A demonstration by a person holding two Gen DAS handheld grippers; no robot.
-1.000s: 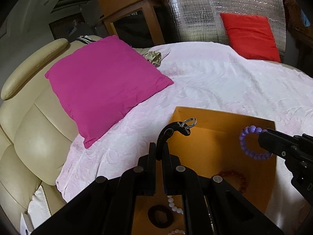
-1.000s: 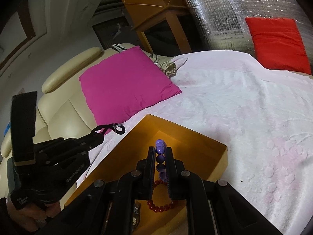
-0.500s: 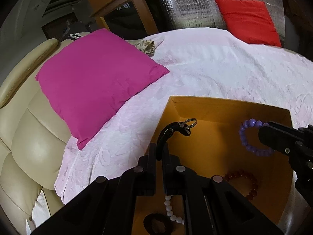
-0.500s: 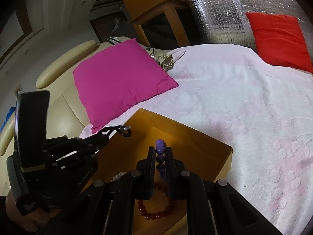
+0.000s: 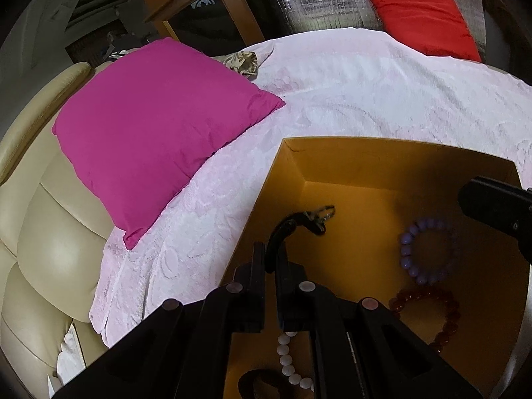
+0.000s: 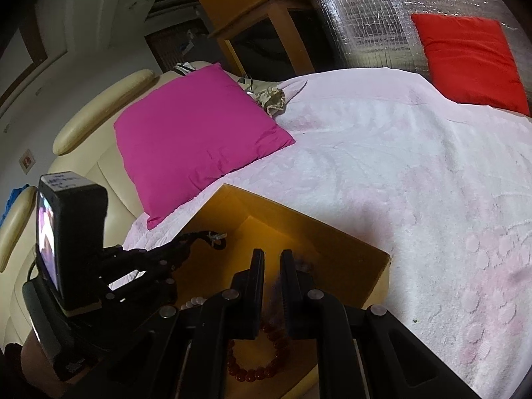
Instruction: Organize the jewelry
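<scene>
Left gripper point(image 5: 272, 259) is pinching a black cord with a small metal clasp point(image 5: 299, 222), fingers pressed together on it, and is holding it over the near-left part of the orange box point(image 5: 399, 156). The clasp end is arching forward above the box floor, not yet resting on it.

Right gripper point(image 6: 272, 266) is standing slightly spread with nothing between its fingers. The purple bead bracelet point(image 5: 422, 252) is in the box toward the right side, looking blurred as if just let go; I cannot tell whether it is lying flat or falling.

Also lying in the box: a red bead bracelet point(image 5: 429, 316) just beside the purple one, a white bead strand point(image 5: 289, 362), and a dark ring point(image 5: 256, 382) near the bottom edge. The box is sitting on the pale pink bedspread point(image 5: 365, 93), near the magenta pillow point(image 5: 159, 133).

Judgement, step in hand: placing the cord. To do it well, the left gripper should be lowering until the clasp touches a bare patch of floor toward the far-left corner, apart from the white strand. Opening too high risks the cord draping over the box wall or tangling with beads.
</scene>
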